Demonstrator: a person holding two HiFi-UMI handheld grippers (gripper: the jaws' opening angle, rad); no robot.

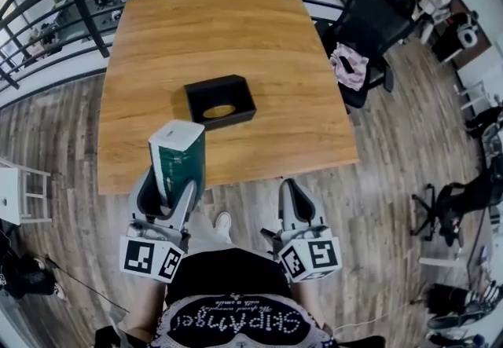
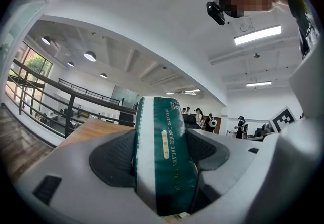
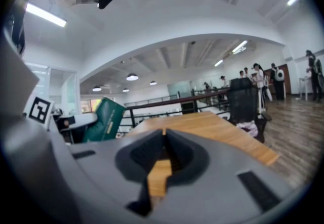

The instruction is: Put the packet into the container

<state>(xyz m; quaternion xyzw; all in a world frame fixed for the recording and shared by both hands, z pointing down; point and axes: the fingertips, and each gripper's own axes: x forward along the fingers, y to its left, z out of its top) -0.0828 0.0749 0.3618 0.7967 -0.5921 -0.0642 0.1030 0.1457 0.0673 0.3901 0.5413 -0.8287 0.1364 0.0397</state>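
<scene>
Between left gripper (image 1: 169, 191) jaws — packet (image 1: 178, 152).

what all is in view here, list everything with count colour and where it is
table: 1, light wood, ahead of the person
container: 1, black, open top, on the table's middle
packet: 1, green and white, held upright over the table's near edge
office chair: 1, black, right of the table
cloth: 1, pink and white, on the chair seat
railing: 1, dark, behind the table
left gripper: 1, grey, shut on the packet
right gripper: 1, grey, shut, empty
</scene>
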